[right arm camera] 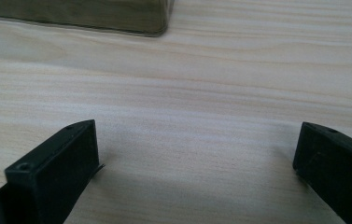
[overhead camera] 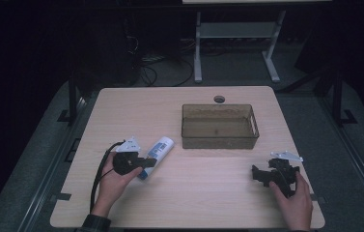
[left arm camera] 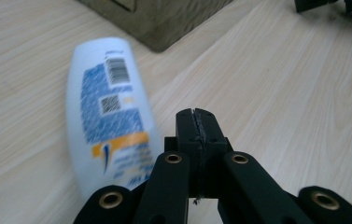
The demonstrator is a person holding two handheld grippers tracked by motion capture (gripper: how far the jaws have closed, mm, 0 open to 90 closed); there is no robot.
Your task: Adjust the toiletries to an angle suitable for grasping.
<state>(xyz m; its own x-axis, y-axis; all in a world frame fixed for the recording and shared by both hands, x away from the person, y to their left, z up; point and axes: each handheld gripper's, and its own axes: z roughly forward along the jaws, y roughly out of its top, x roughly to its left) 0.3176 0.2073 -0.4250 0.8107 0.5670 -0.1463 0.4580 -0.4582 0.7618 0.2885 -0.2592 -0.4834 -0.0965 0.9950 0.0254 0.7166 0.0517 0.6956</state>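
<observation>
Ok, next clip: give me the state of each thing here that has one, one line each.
Left gripper: fingers shut on nothing, beside the bottle.
Right gripper: fingers wide open, nothing between them, low over the table.
Bottle: lying on its side on the table, outside the bin, not held.
Bin: upright, open-topped, looks empty.
Table: bare light wood, with a round cable hole at the far edge.
</observation>
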